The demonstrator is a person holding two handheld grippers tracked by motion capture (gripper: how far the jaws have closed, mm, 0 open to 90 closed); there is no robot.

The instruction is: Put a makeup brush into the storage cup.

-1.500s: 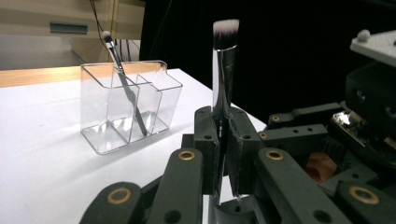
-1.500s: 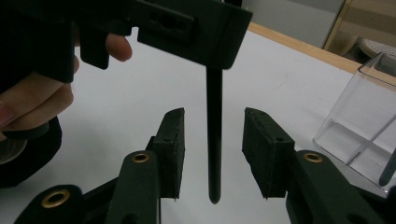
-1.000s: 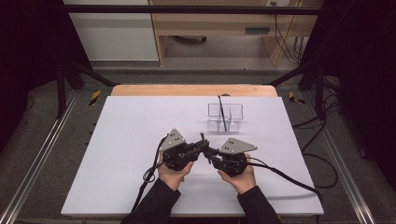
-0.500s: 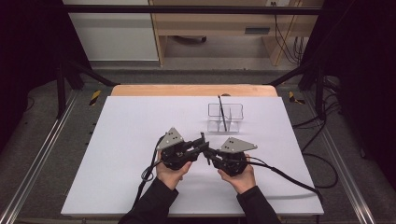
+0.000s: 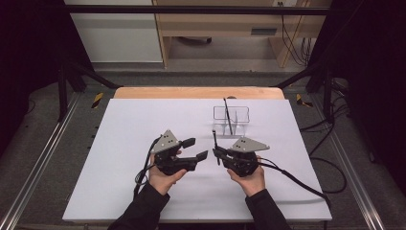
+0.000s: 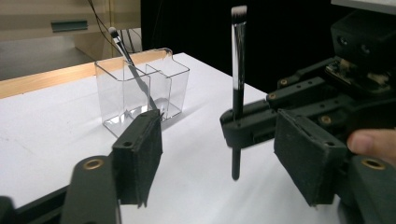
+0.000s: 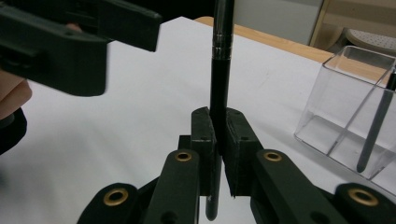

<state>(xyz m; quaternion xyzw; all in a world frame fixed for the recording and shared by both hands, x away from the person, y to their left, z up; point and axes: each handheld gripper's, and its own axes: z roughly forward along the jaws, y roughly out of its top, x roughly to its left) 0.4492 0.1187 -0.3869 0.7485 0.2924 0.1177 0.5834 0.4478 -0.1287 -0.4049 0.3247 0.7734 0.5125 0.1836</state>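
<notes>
On the white bench (image 5: pixel 143 191), the right tool (image 5: pixel 216 154) pinches a makeup brush (image 6: pixel 237 70) upright near the clear organizer (image 5: pixel 231 120), while the left tool (image 5: pixel 196 149), its jaws just opened, stands spread and empty beside it.

Both forearms in dark sleeves come in from the near edge, one hand under each tool. The left gripper (image 5: pixel 195 149) points toward the right gripper (image 5: pixel 216 154), its jaws having just been opening; they now stand apart with nothing between the pads (image 6: pixel 148 156). The right gripper's jaws are pressed together on a slim upright brush (image 7: pixel 219 70), which stands just off the left gripper's tips. The two tools sit near each other, tips apart.
</notes>
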